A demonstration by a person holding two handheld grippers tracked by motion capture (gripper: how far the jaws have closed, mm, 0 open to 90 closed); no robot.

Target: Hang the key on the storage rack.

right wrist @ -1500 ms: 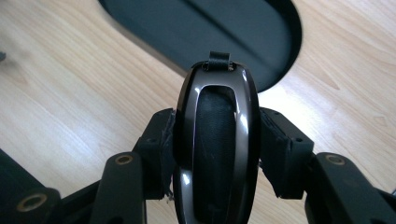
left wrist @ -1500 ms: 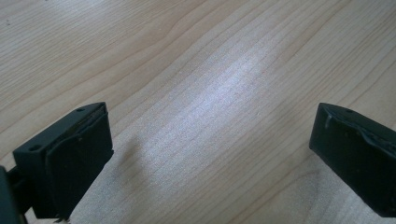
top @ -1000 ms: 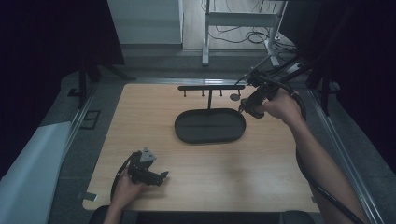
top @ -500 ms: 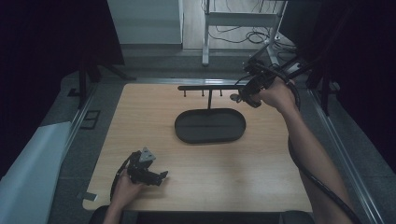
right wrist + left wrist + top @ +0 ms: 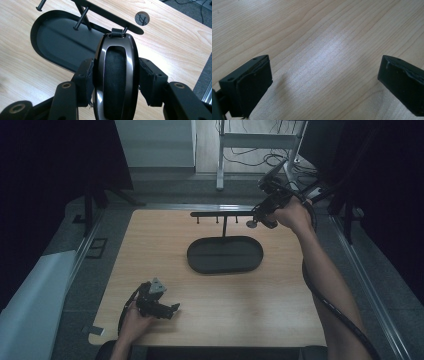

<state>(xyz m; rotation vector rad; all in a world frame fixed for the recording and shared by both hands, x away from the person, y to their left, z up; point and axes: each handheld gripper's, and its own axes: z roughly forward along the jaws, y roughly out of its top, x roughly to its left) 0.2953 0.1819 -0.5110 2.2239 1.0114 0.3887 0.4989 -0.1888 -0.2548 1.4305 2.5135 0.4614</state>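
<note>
A dark glossy oval fob with a matte leather inset is clamped between the pads of my right gripper, which is shut on it. Its small strap loop sits right at the end peg of the black hanger bar; whether it is over the peg I cannot tell. In the high view my right gripper is at the right end of the bar, above the black oval tray base. At the table's front left, my left gripper rests low and open, with bare wood between its fingers.
Two more pegs hang free under the bar. A round cable hole lies in the tabletop behind the rack. A white sheet lies on the floor at the left, and a metal stand with cables stands beyond the far edge.
My right hand has carried the fob up and away from the person, from beside the tray to the right end of the hanger bar. The left hand has stayed put.
</note>
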